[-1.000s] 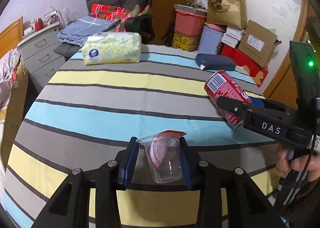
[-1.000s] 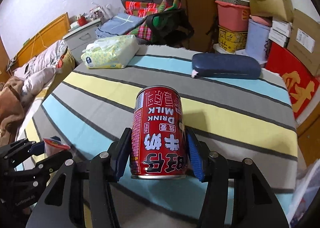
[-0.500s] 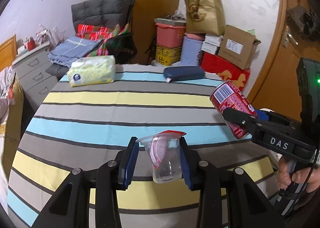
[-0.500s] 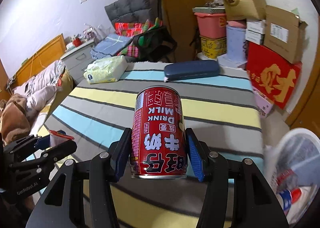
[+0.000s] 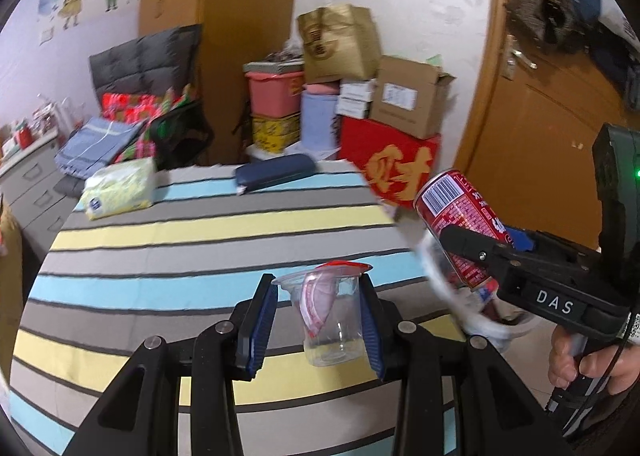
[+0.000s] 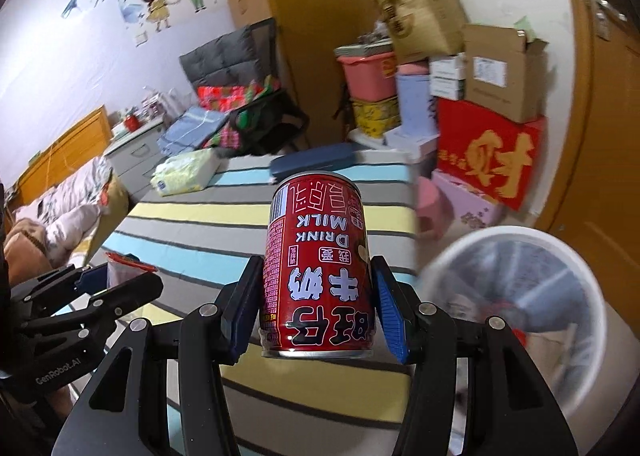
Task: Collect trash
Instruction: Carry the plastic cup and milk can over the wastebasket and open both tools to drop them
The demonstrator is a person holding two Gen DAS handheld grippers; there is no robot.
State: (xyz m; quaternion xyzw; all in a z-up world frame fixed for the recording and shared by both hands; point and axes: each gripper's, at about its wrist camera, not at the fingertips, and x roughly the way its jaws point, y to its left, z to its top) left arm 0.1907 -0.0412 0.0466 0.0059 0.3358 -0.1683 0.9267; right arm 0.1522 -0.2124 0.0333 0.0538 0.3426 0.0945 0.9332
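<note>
My left gripper (image 5: 318,320) is shut on a clear plastic cup (image 5: 330,316) with a peeled red foil lid, held above the striped table (image 5: 192,224). My right gripper (image 6: 316,316) is shut on a red milk drink can (image 6: 318,272), held upside down. In the left wrist view the can (image 5: 456,216) sits tilted at the right, above the rim of a white trash bin (image 5: 476,320). In the right wrist view the bin (image 6: 516,296) stands on the floor at the right, with trash inside. The left gripper and cup (image 6: 120,270) show at the left there.
A yellow tissue pack (image 5: 120,188) and a dark blue case (image 5: 276,174) lie at the table's far side. Stacked boxes (image 5: 400,104), a pink bin (image 5: 274,94) and a red box (image 6: 488,152) crowd the back wall. A wooden door (image 5: 540,128) is on the right.
Both grippers have pulled back and swung right from the table with their loads still held. The white trash bin has come into view under the right gripper.
</note>
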